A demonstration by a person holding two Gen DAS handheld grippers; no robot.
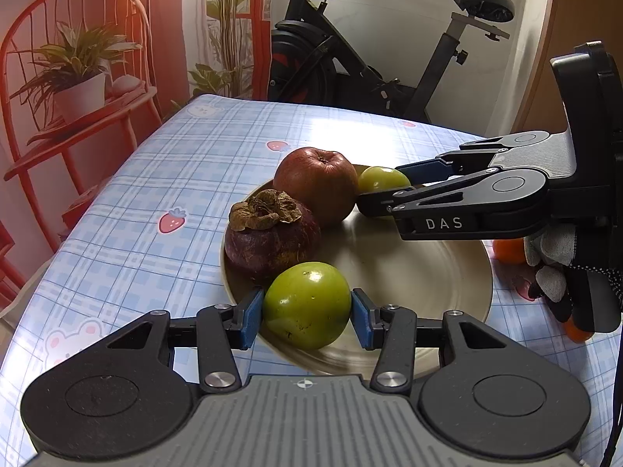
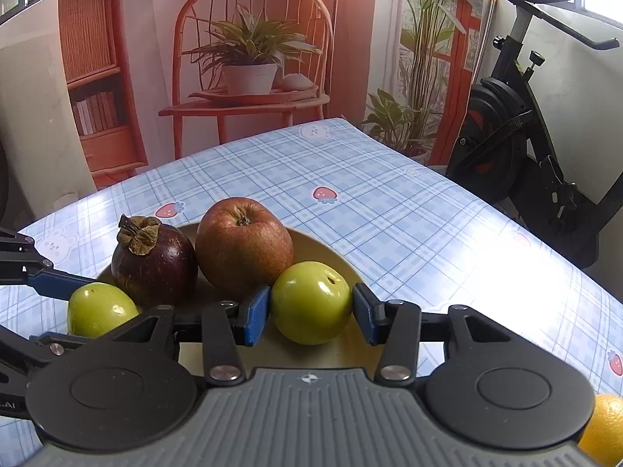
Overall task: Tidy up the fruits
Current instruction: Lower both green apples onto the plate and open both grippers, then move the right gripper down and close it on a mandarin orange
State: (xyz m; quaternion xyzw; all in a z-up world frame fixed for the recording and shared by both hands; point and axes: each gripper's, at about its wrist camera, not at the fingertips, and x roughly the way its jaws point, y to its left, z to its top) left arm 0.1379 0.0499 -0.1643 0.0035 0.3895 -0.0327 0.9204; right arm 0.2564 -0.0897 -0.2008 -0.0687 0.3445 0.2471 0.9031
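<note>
A gold plate (image 1: pixel 428 272) on the checked tablecloth holds a red apple (image 1: pixel 316 190), a dark mangosteen (image 1: pixel 268 239) and two green fruits. My left gripper (image 1: pixel 307 313) is shut on the near green fruit (image 1: pixel 307 305) at the plate's near rim. My right gripper (image 2: pixel 311 313) is shut on the other green fruit (image 2: pixel 310 301), beside the apple (image 2: pixel 243 247); it shows in the left wrist view (image 1: pixel 381 181) at the plate's far side. In the right wrist view the mangosteen (image 2: pixel 155 264) is on the left, and the left gripper's green fruit (image 2: pixel 101 313) is beside it.
An orange (image 2: pixel 605 428) lies on the table right of the plate, also partly seen in the left wrist view (image 1: pixel 510 251). The tablecloth (image 2: pixel 389 202) stretches beyond the plate. An exercise bike (image 1: pixel 350 50) and a red chair backdrop (image 2: pixel 253 78) stand past the table's edges.
</note>
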